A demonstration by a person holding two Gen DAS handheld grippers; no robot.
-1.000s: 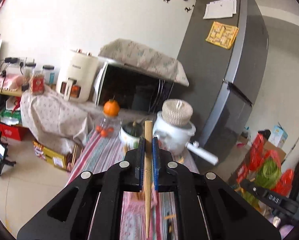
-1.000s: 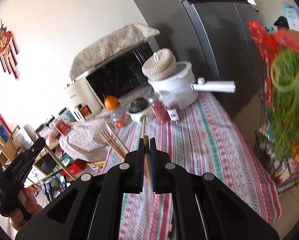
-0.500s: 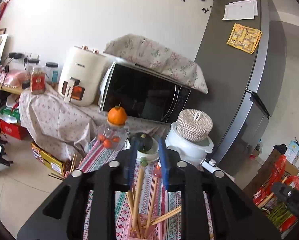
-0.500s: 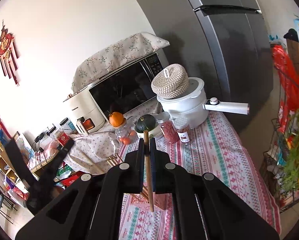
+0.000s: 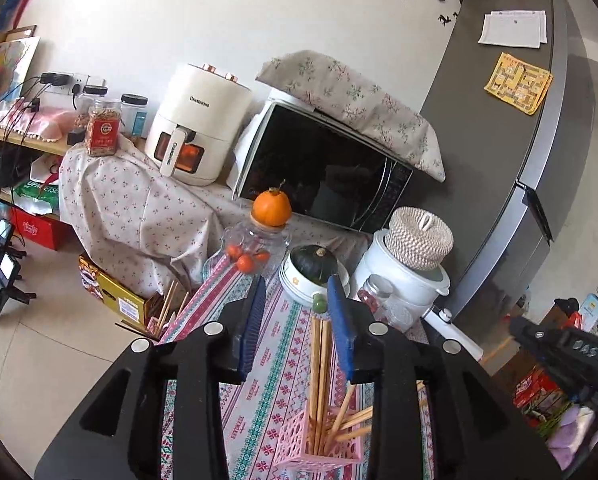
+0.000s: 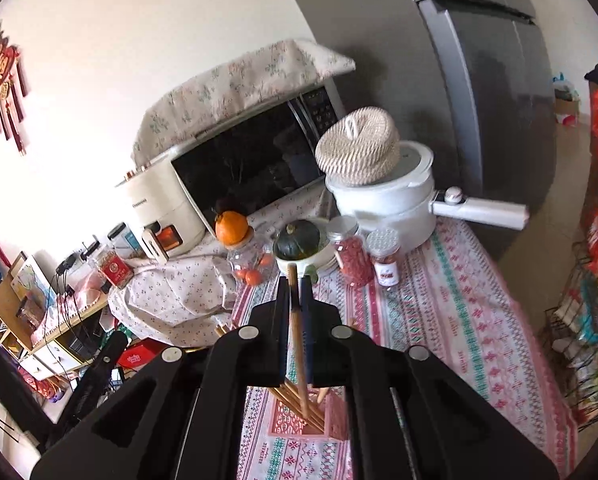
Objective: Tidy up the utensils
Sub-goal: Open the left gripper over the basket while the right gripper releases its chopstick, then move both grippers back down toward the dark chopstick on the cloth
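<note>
L gripper jaws opening, nothing pinched; chopsticks stand betw. them in pink holder on striped tablecloth. R gripper jaws nearly together, pinching one chopstick, tip down in holder w/ the others.

My own gripper bodies cover the pink holder's lower part and the chopsticks' bottom ends. The pot handle is blurred, and jar labels are too small to read.
</note>
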